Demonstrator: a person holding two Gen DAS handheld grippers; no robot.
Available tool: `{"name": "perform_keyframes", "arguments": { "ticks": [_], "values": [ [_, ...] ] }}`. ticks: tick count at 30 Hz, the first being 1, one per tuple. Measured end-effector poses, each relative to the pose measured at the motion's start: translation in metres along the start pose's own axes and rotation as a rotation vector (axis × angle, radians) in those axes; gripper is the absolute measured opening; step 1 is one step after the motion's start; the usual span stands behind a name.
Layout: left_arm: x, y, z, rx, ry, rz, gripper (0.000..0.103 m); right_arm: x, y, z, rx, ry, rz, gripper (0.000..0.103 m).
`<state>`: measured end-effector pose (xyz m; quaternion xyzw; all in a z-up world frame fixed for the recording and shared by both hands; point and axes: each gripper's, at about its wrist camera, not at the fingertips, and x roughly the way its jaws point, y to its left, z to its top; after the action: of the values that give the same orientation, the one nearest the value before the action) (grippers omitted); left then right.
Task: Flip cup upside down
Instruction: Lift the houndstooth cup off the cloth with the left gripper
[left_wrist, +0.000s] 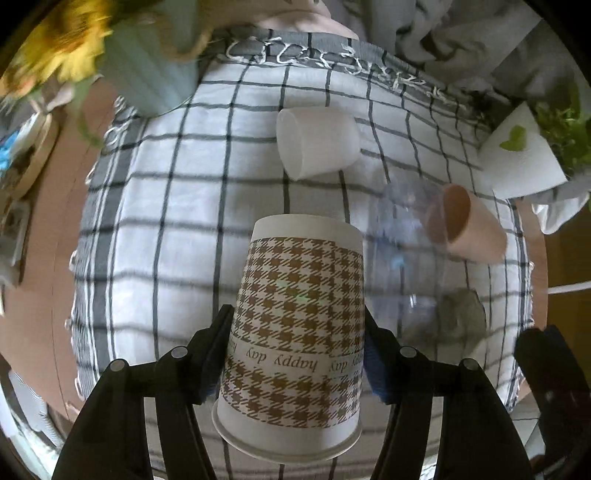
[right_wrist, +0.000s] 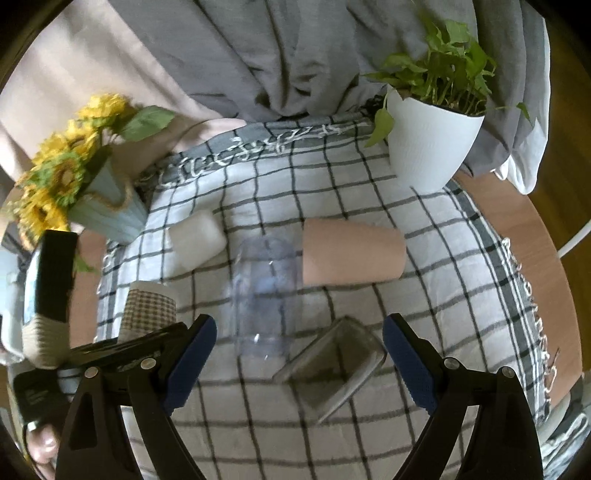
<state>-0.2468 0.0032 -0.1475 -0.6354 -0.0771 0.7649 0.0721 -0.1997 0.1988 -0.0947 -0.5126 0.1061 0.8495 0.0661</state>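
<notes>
Left gripper (left_wrist: 295, 354): clamped on the paper cup (left_wrist: 295, 332), blue pads pressed to its sides at 9 and 3 o'clock. Cup already inverted in the grip, closed base pointing away toward 12 o'clock, rim (left_wrist: 284, 439) nearest the camera at 6, "happy day" lettering upside down. Judged mostly done: turn made, cup seemingly held just above or on the checked cloth (left_wrist: 155, 221), contact not clear; left to do, setting it rim-down and letting go.

Right gripper (right_wrist: 299, 354): wide open, holding nothing, hovering over the cloth. Between its fingers, a grey square container (right_wrist: 332, 369) on its side, and just beyond toward 11 o'clock a clear cup (right_wrist: 266, 288) lying down. Farther out at 1 o'clock a pink cup (right_wrist: 351, 251) on its side; at 10 o'clock a white cup (right_wrist: 195, 240), also tipped over. Same paper cup seen at 9 o'clock, base up.

At the far edges, sunflowers (right_wrist: 66, 170) at 10 o'clock and a plant pot (right_wrist: 428, 147) at 1 o'clock.
</notes>
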Motion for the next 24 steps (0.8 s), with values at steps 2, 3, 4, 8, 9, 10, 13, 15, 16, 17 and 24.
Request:
{"name": "perform_keyframes", "arguments": {
  "ticks": [2,3,4,8,9,10,13,15,16,17,24],
  "values": [
    [-0.003,-0.003,-0.014,0.000,-0.007,0.008,0.062,-0.005,0.000,-0.011,-0.001,0.004,0.012,0.092],
    [-0.006,-0.002,-0.022,0.001,-0.017,0.017,0.062,-0.007,-0.001,-0.016,-0.003,0.005,0.016,0.092],
    [-0.004,-0.003,-0.028,0.001,-0.022,0.019,0.062,-0.008,-0.002,-0.020,-0.005,0.007,0.017,0.092],
    [0.001,0.001,-0.053,-0.009,0.000,-0.005,0.062,-0.009,-0.013,-0.046,0.010,0.034,0.015,0.092],
    [0.005,0.000,-0.059,-0.005,0.006,-0.002,0.062,-0.008,-0.015,-0.051,0.012,0.045,0.012,0.092],
    [0.007,-0.001,-0.063,-0.002,0.006,-0.003,0.062,-0.007,-0.018,-0.056,0.014,0.054,0.010,0.092],
    [0.018,-0.006,-0.072,0.018,0.016,-0.014,0.062,-0.003,-0.023,-0.070,0.018,0.074,-0.008,0.092],
    [0.026,-0.010,-0.076,0.031,0.025,-0.023,0.062,0.001,-0.028,-0.079,0.023,0.089,-0.021,0.092],
    [0.030,-0.012,-0.078,0.037,0.033,-0.018,0.062,0.003,-0.030,-0.081,0.027,0.097,-0.026,0.092],
    [0.036,-0.013,-0.081,0.044,0.045,-0.016,0.062,0.006,-0.033,-0.085,0.032,0.106,-0.035,0.092],
    [0.054,-0.014,-0.089,0.054,0.080,0.001,0.063,0.015,-0.044,-0.098,0.061,0.135,-0.068,0.092]
  ]
}}
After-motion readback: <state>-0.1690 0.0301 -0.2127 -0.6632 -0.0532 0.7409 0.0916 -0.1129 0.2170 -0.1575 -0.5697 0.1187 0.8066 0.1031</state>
